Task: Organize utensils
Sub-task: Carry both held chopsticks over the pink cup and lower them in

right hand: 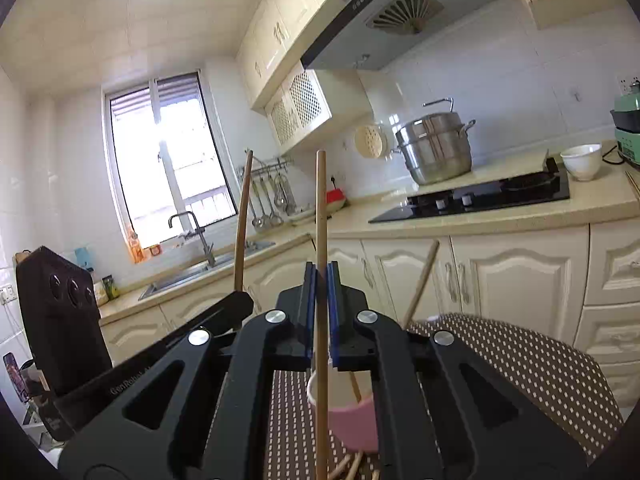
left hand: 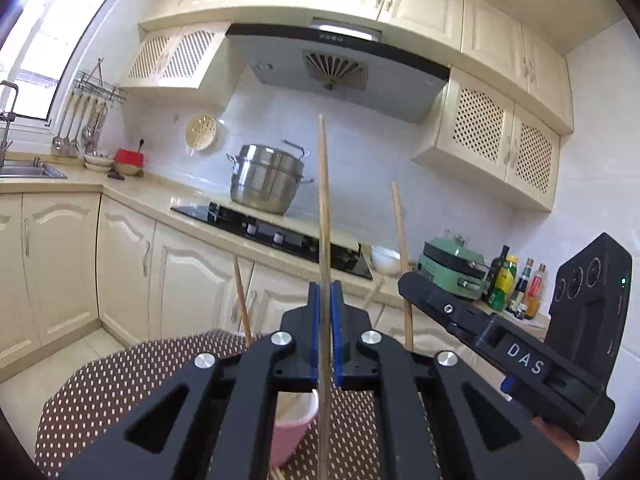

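Chopsticks stand upright in both your grips, left hand-held gripper (left hand: 325, 304) pinching one chopstick (left hand: 323, 200) and right hand-held gripper (right hand: 320, 284) pinching another (right hand: 321, 208), each poised above the pink cup (right hand: 352, 420) on the dotted bench (right hand: 540, 364), probably to drop in tip-first.

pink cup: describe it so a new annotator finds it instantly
Start at the round table with the brown polka-dot cloth, in front of the cream kitchen cabinets. The pink cup stands on it under the right gripper. It is the only pink thing there, white inside, with a wooden chopstick leaning out.
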`<control>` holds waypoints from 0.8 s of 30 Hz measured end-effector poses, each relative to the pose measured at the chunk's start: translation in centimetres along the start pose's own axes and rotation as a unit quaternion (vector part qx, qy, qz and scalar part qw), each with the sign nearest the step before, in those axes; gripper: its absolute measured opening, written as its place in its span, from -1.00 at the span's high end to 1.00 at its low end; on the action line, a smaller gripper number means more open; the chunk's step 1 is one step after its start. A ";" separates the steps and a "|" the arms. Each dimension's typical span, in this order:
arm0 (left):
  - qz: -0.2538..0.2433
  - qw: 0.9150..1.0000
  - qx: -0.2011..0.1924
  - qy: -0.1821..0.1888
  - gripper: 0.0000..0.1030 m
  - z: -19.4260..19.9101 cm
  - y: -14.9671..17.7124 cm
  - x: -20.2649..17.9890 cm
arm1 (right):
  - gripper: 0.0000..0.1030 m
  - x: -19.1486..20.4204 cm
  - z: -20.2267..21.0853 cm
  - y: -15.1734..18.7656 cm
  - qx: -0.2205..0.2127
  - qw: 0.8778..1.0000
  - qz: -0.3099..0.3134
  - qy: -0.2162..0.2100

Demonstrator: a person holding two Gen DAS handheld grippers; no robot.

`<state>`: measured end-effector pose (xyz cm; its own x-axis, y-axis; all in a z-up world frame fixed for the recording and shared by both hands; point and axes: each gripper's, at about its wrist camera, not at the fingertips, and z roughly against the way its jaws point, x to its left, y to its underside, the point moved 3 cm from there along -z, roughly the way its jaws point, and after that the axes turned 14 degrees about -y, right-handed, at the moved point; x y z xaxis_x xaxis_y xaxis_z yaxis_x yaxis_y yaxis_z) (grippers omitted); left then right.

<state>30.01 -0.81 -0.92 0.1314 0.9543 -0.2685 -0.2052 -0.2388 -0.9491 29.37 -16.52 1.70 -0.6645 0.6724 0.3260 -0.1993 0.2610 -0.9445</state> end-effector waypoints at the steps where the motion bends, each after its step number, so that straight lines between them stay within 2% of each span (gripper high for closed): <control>1: 0.005 1.000 -0.014 0.000 0.90 -0.4 -0.1 0.2 | 0.88 -0.2 -0.4 -0.2 -0.008 1.000 0.004 0.000; 3: 0.014 0.999 -0.037 -0.002 0.89 -1.3 -0.4 0.6 | 0.88 -0.5 -1.1 -0.7 -0.021 1.000 0.011 -0.002; 11: 0.004 0.997 -0.074 -0.027 0.89 -5.0 -0.8 0.7 | 0.88 -1.4 -4.2 -0.7 -0.050 0.998 0.032 -0.005; 18: 0.012 0.997 -0.057 -0.048 0.89 -7.5 0.9 2.5 | 0.88 -1.8 -6.4 1.0 -0.039 0.998 0.052 0.002; 24: 0.000 0.998 -0.037 -0.053 0.89 -7.8 2.3 3.0 | 0.88 -2.3 -7.0 2.1 -0.019 0.998 0.052 0.003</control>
<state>37.49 0.06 -5.20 0.0278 0.9671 -0.2528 -0.1327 -0.2470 -0.9599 35.46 -12.65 -0.79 -0.6763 0.7012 0.2256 -0.1005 0.2156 -0.9713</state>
